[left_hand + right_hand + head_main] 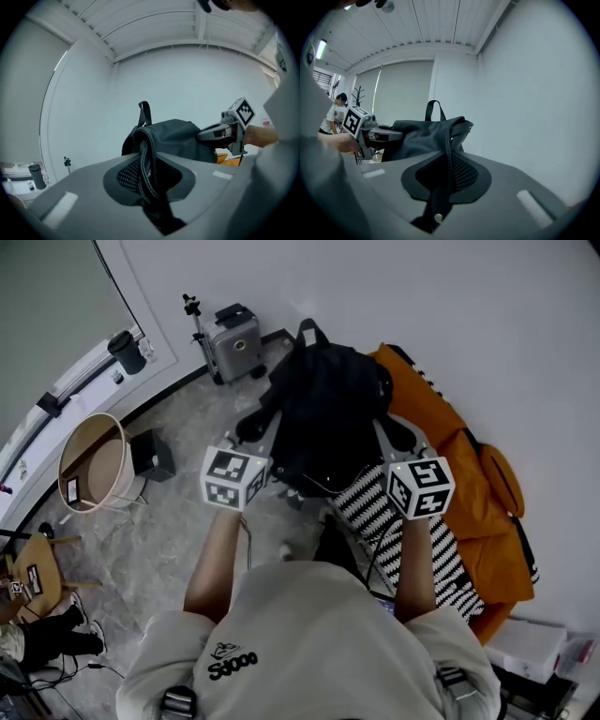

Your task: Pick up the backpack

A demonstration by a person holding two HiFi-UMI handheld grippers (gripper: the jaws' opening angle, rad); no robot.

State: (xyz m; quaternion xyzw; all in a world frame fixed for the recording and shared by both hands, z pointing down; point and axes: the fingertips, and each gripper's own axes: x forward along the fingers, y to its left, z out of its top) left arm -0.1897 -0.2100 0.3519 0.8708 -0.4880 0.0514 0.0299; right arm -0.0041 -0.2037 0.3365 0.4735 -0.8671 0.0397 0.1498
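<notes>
Lift in hand: left gripper [265, 443] and right gripper [390, 442] fingers, nearly closed, clamp the padded straps [146, 168] of the black fabric backpack [323, 418] hanging upper-centre, so next probably comes an even, level raise.

My backpack [323, 418] is black matt cloth, its strap [143, 164] padded with open mesh. Right of the backpack the cushion [441, 423] looks like soft orange cloth, and the floor [178, 540] left of the backpack is smooth, marbled grey stone
</notes>
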